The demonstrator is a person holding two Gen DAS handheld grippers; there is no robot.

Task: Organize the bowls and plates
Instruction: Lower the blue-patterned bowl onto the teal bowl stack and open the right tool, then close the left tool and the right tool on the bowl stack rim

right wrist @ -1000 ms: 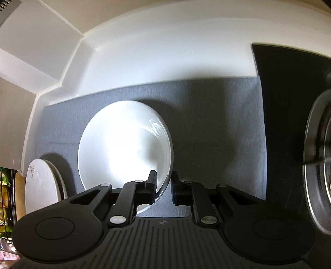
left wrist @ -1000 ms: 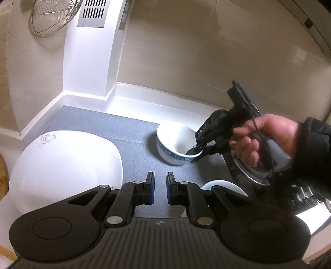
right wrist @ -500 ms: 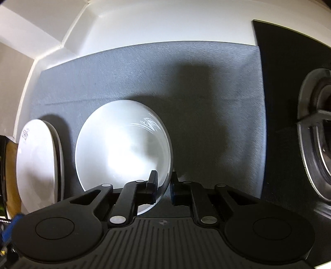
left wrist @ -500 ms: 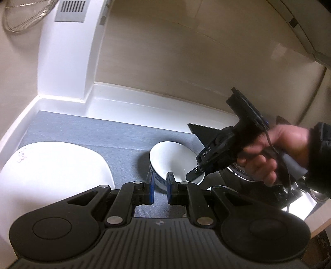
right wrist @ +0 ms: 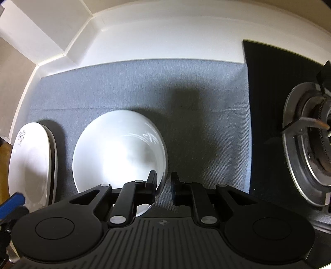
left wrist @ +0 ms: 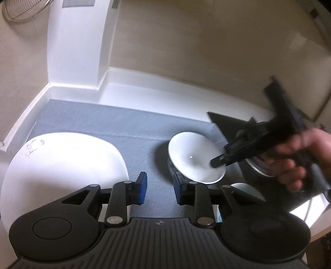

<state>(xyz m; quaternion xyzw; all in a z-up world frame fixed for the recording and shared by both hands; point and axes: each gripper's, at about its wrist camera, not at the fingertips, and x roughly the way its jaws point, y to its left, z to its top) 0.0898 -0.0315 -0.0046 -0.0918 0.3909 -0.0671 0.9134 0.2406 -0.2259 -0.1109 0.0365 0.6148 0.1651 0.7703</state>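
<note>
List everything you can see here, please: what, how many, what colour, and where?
white round plates: at least two, stacked, left end of mat
white bowl with blue outside: one, mid-mat, beside the plates
pale second bowl: one, mostly hidden, near edge
grey fabric mat: one, on the worktop
white worktop: one, runs to the wall
black glass hob: one, right of mat
metal gas burner: one, on the hob
wire strainer: one, silver, on the wall
left claw: black, blue pads, jaws opening, nothing between
right claw: black, gripping the bowl's rim
person's right hand: holds the right claw
</note>
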